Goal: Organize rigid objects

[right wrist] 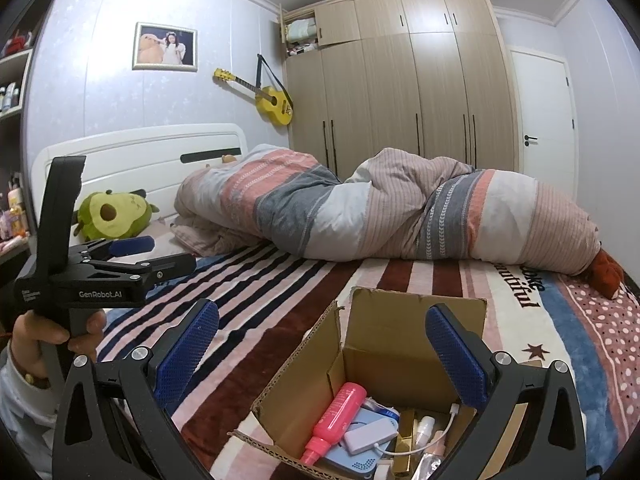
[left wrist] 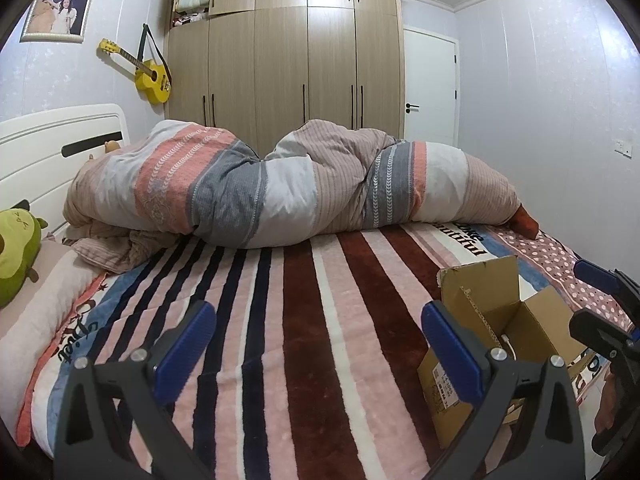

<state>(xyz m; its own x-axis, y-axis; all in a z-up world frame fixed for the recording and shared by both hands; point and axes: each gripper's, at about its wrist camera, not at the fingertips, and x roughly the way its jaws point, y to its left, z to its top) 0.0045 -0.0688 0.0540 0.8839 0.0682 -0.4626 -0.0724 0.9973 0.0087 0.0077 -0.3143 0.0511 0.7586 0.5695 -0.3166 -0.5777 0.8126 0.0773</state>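
Hovering over open cardboard box [right wrist: 400, 344], right tongs [right wrist: 322, 354] gaped, empty, ready for pink bottle [right wrist: 334, 420] inside; left tongs [left wrist: 316, 344] beside box, likewise apart.

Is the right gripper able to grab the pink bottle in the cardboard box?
Probably yes. The right gripper is open and empty, hanging just above the open cardboard box. The pink plastic bottle lies on top of the other things, flaps folded back, nothing covering it.
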